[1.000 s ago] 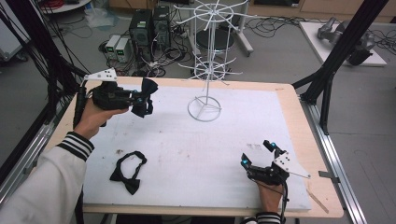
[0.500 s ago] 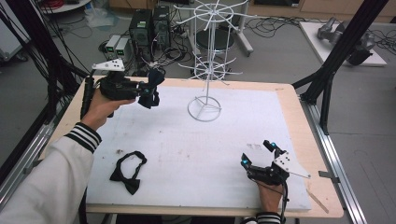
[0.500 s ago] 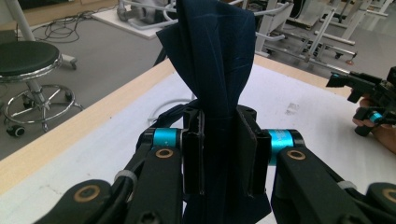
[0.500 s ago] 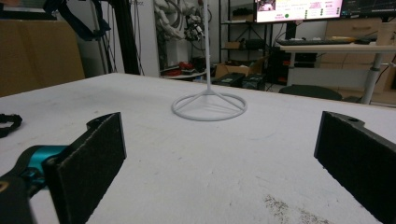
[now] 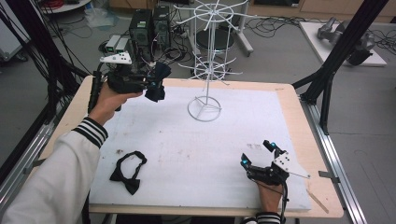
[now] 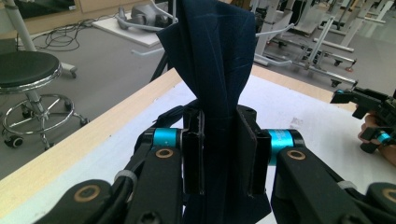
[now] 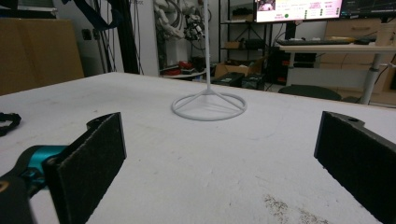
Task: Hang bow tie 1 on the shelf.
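A dark bow tie is clamped in the left gripper, held aloft at upper left beside the rack, while the right gripper is rested wide open, empty, at lower right.

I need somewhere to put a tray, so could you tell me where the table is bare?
The white mat is bare between the black bow tie and the right gripper. The far side is crowded: wire rack, left gripper holding a navy bow tie.
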Demonstrator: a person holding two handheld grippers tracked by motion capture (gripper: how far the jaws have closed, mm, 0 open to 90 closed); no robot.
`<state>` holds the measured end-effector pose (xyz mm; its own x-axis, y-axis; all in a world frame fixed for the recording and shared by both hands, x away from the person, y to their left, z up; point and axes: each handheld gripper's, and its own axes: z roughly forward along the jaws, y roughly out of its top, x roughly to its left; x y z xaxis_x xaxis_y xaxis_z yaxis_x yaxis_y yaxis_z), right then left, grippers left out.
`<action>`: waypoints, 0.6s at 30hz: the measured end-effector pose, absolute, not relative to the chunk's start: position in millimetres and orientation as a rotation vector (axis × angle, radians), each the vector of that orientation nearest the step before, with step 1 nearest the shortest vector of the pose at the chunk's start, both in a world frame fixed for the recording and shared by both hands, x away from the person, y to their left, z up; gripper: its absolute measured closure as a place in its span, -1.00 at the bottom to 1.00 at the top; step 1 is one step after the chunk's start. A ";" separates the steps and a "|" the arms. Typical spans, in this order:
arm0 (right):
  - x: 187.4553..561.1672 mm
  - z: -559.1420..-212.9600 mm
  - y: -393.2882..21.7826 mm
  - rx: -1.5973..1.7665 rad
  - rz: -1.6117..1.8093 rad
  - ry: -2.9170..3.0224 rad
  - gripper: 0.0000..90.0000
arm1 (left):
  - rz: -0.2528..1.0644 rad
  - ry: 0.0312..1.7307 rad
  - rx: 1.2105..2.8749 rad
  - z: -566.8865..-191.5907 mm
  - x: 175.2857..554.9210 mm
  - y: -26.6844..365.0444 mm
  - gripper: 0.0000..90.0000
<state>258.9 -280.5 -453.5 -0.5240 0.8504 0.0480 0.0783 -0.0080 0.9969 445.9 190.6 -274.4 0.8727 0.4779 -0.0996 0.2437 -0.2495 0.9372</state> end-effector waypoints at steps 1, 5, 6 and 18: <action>259.0 -453.5 -280.5 0.974 1.594 1.652 -0.97 | 0.240 0.537 1.839 -273.5 446.8 188.7 0.64; 258.7 -453.5 -280.6 0.982 1.597 1.651 -0.97 | 0.248 0.526 1.843 -269.2 449.5 181.3 0.64; 258.7 -453.5 -280.7 0.983 1.597 1.651 -0.97 | 0.250 0.522 1.844 -268.1 450.2 179.8 0.64; 259.0 -453.5 -280.7 0.978 1.599 1.651 -0.97 | 0.263 0.515 1.840 -260.6 456.7 160.5 0.64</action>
<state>259.0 -280.7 -453.5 -0.5237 0.8502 0.0544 0.0819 -0.0134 0.9966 456.7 160.5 -260.6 0.8787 0.4716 -0.0747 0.2165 -0.2540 0.9427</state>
